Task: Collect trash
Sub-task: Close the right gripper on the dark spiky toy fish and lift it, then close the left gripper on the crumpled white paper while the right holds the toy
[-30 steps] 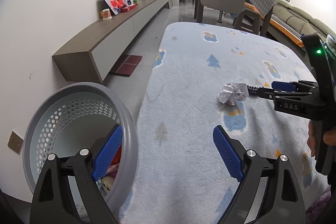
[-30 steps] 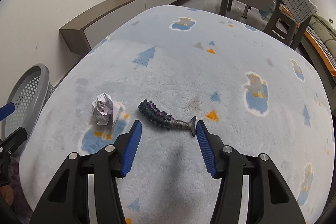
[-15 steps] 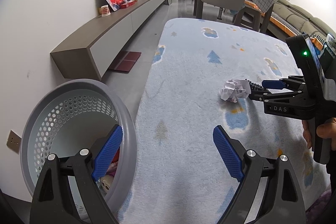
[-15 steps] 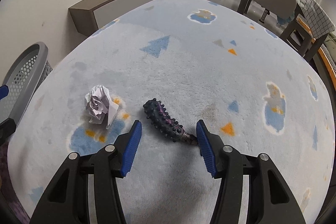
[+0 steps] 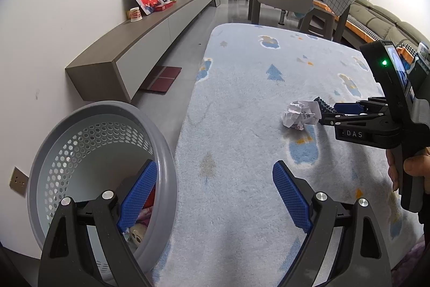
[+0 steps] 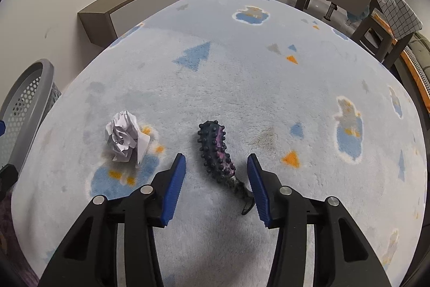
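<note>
I have my right gripper (image 6: 216, 183) straddling the knobbly dark toy (image 6: 219, 152) on the rug (image 6: 242, 77); its jaws are closing, pads not yet touching it. The toy's long axis runs nearly along my fingers, tail toward me (so I'll pinch across its narrow width). The crumpled paper (image 6: 125, 136) lies just left. My left gripper (image 5: 212, 195) hangs wide open, empty, beside the grey basket (image 5: 166, 149).
</note>
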Available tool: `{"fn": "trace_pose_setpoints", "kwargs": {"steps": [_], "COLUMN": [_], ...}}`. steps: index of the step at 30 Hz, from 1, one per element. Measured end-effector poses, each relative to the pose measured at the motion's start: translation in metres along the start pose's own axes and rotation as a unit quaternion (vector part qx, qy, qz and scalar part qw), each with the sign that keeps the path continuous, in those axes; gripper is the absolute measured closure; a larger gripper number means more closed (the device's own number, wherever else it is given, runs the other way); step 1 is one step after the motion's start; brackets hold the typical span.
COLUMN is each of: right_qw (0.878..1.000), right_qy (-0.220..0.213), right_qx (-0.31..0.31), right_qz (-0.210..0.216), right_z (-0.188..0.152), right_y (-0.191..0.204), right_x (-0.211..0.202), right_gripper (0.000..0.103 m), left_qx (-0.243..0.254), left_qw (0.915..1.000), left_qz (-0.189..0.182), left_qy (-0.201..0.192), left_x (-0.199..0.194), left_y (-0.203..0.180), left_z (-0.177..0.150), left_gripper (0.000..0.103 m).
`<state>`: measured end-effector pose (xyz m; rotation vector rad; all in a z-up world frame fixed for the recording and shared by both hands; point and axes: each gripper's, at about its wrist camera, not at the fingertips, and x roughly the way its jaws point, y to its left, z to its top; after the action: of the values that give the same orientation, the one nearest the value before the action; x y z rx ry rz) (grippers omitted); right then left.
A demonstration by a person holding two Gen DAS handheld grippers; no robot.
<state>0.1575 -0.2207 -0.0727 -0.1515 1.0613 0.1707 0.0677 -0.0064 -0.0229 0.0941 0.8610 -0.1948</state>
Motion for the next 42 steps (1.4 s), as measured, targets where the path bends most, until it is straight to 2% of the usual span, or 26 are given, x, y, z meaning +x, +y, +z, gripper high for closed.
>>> {"fn": "trace_pose_setpoints", "kwargs": {"steps": [5,9,16,25,35,42], "right_qw": [1.0,1.0,0.998,0.991,0.979,0.972], "right_qy": [-0.001,-0.005,-0.002,-0.02,-0.053,-0.074], "right_qx": [0.002,0.008,0.056,0.132,0.194,0.218], "right_qz": [0.005,0.002,0.005,0.011,0.024,0.045], "right_z": [-0.001,-0.003,-0.018,-0.058,-0.1,-0.101], "right_y": [0.003,0.006,0.009,0.002,-0.017,-0.034], "right_x": [0.0,-0.002,-0.018,-0.06,-0.097,-0.11], "right_gripper": [0.066,0.081,0.081,0.081,0.081,0.081], "left_qx": [0.001,0.003,0.008,0.016,0.03,0.047], "left_qw": [1.0,1.0,0.9999,0.9998,0.9991,0.9984], "left_qz": [0.002,0.003,0.004,-0.005,-0.03,-0.032], "left_qy": [0.002,0.001,-0.005,-0.011,-0.006,-0.004], "left_x": [0.002,0.002,-0.001,-0.01,-0.005,0.017], "left_y": [0.0,-0.001,-0.005,-0.014,-0.048,-0.08], "left_z": [0.0,0.0,-0.003,-0.008,-0.004,0.01], "left_gripper": [0.017,0.017,0.017,0.017,0.017,0.017]}}
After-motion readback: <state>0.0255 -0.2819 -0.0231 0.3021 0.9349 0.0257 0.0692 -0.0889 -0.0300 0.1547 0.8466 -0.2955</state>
